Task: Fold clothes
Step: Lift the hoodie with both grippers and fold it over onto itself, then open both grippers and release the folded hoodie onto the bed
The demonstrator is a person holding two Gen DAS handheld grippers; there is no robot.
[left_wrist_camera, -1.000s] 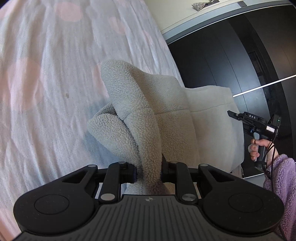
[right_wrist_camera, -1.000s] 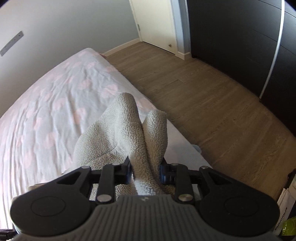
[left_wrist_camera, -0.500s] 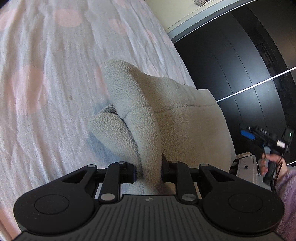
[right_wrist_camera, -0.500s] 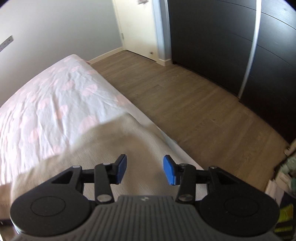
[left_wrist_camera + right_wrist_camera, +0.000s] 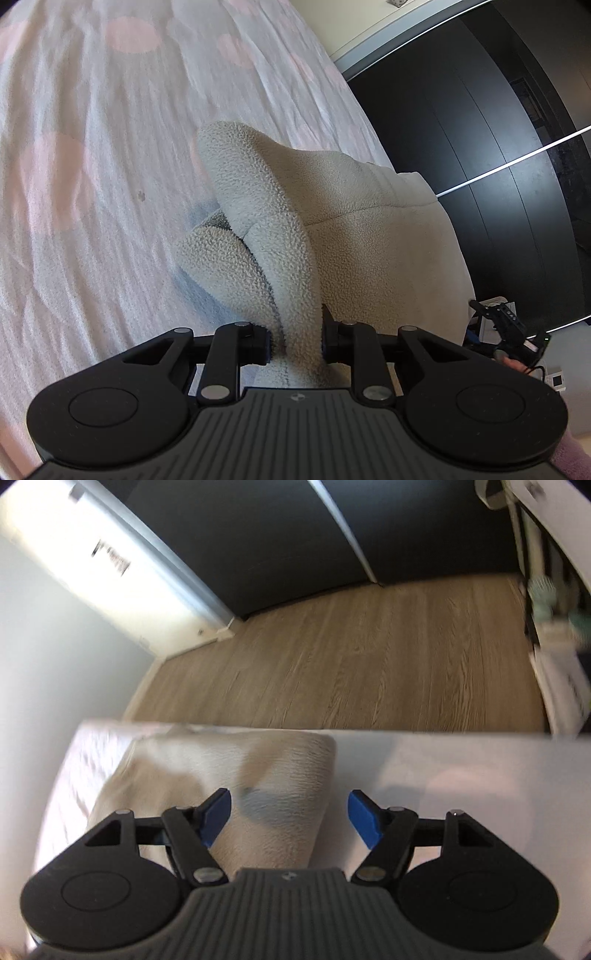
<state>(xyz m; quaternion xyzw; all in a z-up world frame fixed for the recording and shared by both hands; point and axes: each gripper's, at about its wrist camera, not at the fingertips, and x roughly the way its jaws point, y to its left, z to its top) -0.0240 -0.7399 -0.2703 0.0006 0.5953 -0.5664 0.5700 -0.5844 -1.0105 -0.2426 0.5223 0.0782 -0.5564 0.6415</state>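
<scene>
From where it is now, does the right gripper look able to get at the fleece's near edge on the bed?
Probably yes. The right gripper has nothing between its opening jaws, and the grey fleece garment lies uncovered just ahead on the bed. The left gripper pinches another fold, out of its path.

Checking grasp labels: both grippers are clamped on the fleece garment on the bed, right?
Only the left gripper is clamped on the grey fleece garment. The right-wrist view shows the right gripper with jaws opening, nothing between its pads, fleece lying below on the bed.
</scene>
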